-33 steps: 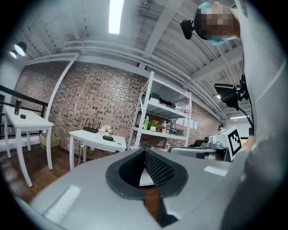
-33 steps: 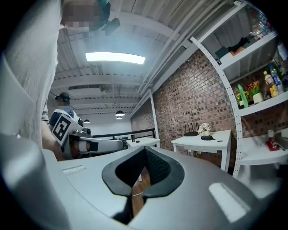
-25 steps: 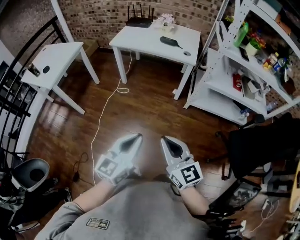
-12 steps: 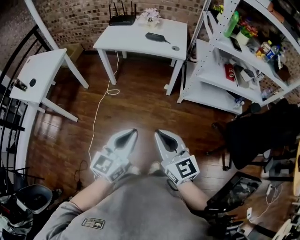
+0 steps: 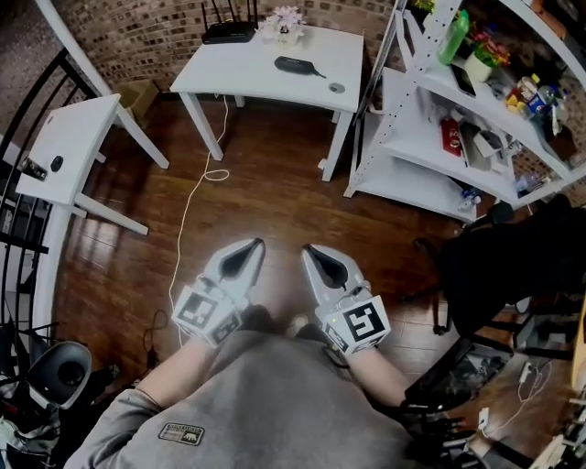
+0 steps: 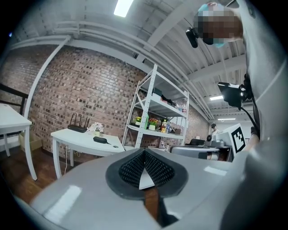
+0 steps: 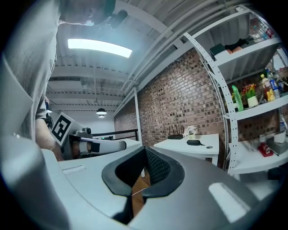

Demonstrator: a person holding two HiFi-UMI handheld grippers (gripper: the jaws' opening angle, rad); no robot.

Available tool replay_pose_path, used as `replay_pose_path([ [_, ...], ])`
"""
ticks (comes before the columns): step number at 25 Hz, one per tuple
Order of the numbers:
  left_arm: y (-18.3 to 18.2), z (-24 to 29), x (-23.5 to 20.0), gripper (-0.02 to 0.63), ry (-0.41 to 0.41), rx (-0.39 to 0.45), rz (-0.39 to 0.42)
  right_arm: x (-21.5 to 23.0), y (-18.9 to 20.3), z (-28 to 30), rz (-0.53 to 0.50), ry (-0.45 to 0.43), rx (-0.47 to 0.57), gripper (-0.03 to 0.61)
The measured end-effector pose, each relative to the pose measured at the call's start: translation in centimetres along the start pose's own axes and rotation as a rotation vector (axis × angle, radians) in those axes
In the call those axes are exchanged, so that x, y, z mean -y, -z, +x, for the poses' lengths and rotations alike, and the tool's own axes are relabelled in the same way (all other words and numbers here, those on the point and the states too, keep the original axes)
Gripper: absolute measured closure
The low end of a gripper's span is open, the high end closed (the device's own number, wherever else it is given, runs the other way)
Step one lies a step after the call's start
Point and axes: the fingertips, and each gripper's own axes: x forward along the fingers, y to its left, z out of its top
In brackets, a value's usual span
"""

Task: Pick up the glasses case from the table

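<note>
The glasses case (image 5: 298, 65) is a flat black oval lying on the white table (image 5: 247, 73) against the brick wall, far ahead of both grippers. It also shows small in the left gripper view, case (image 6: 100, 139), and in the right gripper view, case (image 7: 194, 143). My left gripper (image 5: 249, 247) and right gripper (image 5: 311, 250) are held side by side over the wooden floor, close to the person's body, pointing level toward the table. Both are shut with nothing between the jaws, as seen at the left gripper (image 6: 145, 152) and the right gripper (image 7: 145, 150).
A router (image 5: 227, 32), a flower pot (image 5: 286, 20) and a small round object (image 5: 337, 88) share the table. A white shelf unit (image 5: 476, 101) stands at right, a black chair (image 5: 513, 266) below it. A smaller white table (image 5: 69, 151) and a railing (image 5: 18, 211) are at left. A white cable (image 5: 188, 220) trails on the floor.
The person has walked forward, so the table and shelf have shifted in the head view and the floor has slid back. Both grippers stayed shut, side by side.
</note>
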Motion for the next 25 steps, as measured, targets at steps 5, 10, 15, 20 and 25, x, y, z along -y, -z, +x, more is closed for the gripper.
replay_pose_path([
  [5, -0.6, 4.0, -3.1, 0.615, 0.008, 0.003, 0.003, 3.0, -0.1, 3.6, 0.004, 0.006, -0.005, 0.566],
  [10, -2.7, 9.7, -10.4, 0.615, 0.061, 0.0, -0.01, 7.1, -0.8, 11.7, -0.004, 0.057, -0.018, 0.566],
  [15, -5.1, 13.2, -16.9, 0.615, 0.132, -0.014, -0.006, 9.2, -2.5, 19.0, -0.019, 0.117, -0.026, 0.566],
  [20, -7.2, 17.3, -23.2, 0.615, 0.187, -0.019, 0.005, 12.3, -4.5, 25.4, -0.043, 0.185, -0.025, 0.566],
  [25, -7.9, 21.2, -27.3, 0.615, 0.194, -0.03, -0.005, 15.6, -4.8, 30.1, -0.04, 0.193, -0.03, 0.566],
])
